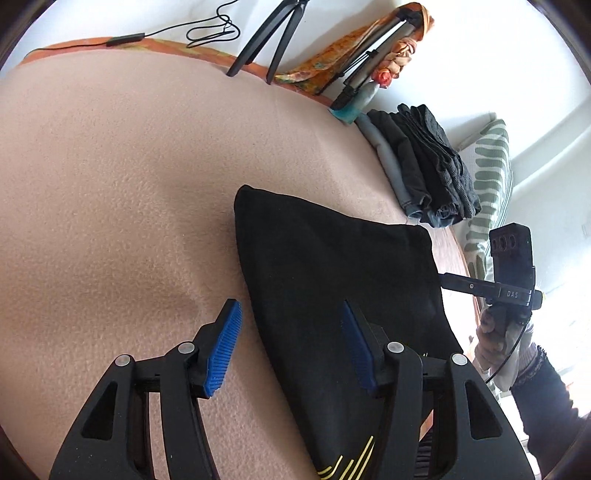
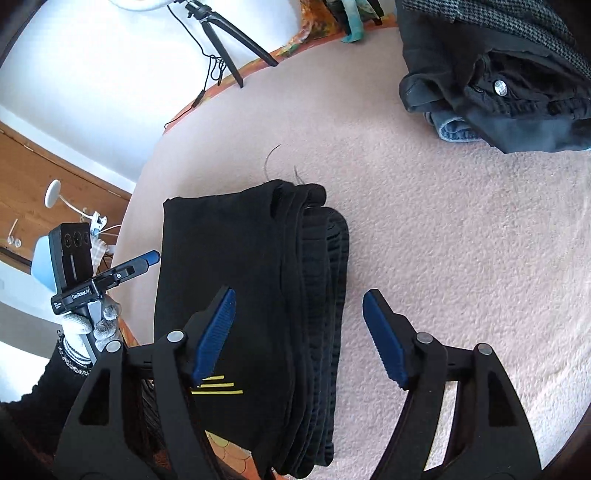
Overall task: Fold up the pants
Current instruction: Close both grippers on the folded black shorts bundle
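The black pants (image 1: pixel 332 273) lie folded into a thick rectangle on the pink blanket (image 1: pixel 110 177). Yellow stripes show on the end nearest me. My left gripper (image 1: pixel 291 343) hovers open over the pants' left edge, one blue pad above the blanket and the other above the cloth. In the right wrist view the stacked folds of the pants (image 2: pixel 258 280) face right. My right gripper (image 2: pixel 299 332) stands open above that folded edge and grips nothing. Each view shows the other gripper at the far side of the pants: the right gripper (image 1: pixel 448 281) and the left gripper (image 2: pixel 149 258).
A stack of folded dark clothes (image 1: pixel 424 166) (image 2: pixel 498 92) sits at the blanket's far right. A tripod (image 1: pixel 266 40), a black cable (image 1: pixel 210 29) and an orange patterned cloth (image 1: pixel 351 48) line the far edge. A striped pillow (image 1: pixel 491 177) lies beyond the stack.
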Tool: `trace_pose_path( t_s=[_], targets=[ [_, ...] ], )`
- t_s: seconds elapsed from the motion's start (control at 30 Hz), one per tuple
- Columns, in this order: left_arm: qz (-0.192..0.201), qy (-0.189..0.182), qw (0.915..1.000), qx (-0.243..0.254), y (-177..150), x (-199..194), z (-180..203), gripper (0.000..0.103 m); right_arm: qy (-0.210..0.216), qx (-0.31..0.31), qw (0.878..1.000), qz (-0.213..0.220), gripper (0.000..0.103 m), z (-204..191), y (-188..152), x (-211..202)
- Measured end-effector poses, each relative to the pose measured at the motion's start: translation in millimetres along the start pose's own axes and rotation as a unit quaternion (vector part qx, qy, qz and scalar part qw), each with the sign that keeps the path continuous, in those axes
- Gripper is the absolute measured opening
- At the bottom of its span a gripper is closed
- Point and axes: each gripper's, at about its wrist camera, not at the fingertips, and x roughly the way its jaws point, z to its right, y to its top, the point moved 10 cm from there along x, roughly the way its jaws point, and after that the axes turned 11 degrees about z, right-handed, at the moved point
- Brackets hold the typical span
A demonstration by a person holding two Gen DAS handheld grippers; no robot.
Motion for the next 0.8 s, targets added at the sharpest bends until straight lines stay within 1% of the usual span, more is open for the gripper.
trace_pose_path(
  t_s=[0.1, 0.27, 0.3, 0.37, 0.4, 0.43, 0.47, 0.5, 0.53, 0.57, 0.63, 0.7, 0.73, 0.8],
  targets=[
    [-0.007, -0.001, 1.0, -0.005, 0, 7, -5, 0.055, 0.021, 0.024, 0.999, 0.001, 0.074, 6, 4, 6],
    [0.003, -0.011, 0.9999, -0.004, 5, 14, -3, 0.055, 0.075, 0.05, 0.996, 0.015, 0.074, 2, 11, 12],
    [0.004, -0.012, 0.9999, -0.006, 6, 16, -2, 0.055, 0.083, 0.05, 0.995, 0.018, 0.074, -1, 11, 13],
    [0.008, -0.015, 0.9998, -0.008, 7, 19, 0, 0.055, 0.086, 0.041, 0.995, 0.021, 0.074, -5, 12, 15],
    [0.009, -0.017, 0.9998, -0.008, 8, 20, 1, 0.052, 0.088, 0.038, 0.995, 0.022, 0.074, -8, 12, 17],
    [0.012, -0.018, 0.9997, -0.009, 9, 21, 1, 0.052, 0.09, 0.037, 0.995, 0.022, 0.073, -9, 11, 19],
    [0.014, -0.018, 0.9997, -0.01, 10, 22, 1, 0.052, 0.088, 0.036, 0.995, 0.022, 0.065, -9, 10, 18],
    [0.017, -0.017, 0.9996, -0.012, 11, 23, 0, 0.05, 0.084, 0.037, 0.996, 0.021, 0.053, -7, 8, 17],
    [0.019, -0.014, 0.9996, -0.016, 12, 24, -1, 0.044, 0.081, 0.041, 0.996, 0.019, 0.049, -5, 7, 18],
    [0.021, -0.011, 0.9996, -0.018, 12, 25, -2, 0.04, 0.082, 0.046, 0.995, 0.017, 0.044, -5, 7, 21],
    [0.02, -0.008, 0.9996, -0.019, 13, 27, -3, 0.026, 0.078, 0.045, 0.996, 0.021, 0.039, -6, 7, 23],
    [0.024, 0.001, 0.9996, -0.012, 13, 29, -4, 0.019, 0.068, 0.037, 0.997, 0.023, 0.034, -8, 6, 22],
    [0.028, 0.004, 0.9996, -0.006, 14, 29, -3, 0.012, 0.063, 0.036, 0.997, 0.027, 0.033, -9, 7, 22],
    [0.041, 0.011, 0.9991, 0.007, 15, 26, -1, 0.008, 0.059, 0.035, 0.997, 0.035, 0.031, -13, 9, 18]
  ],
)
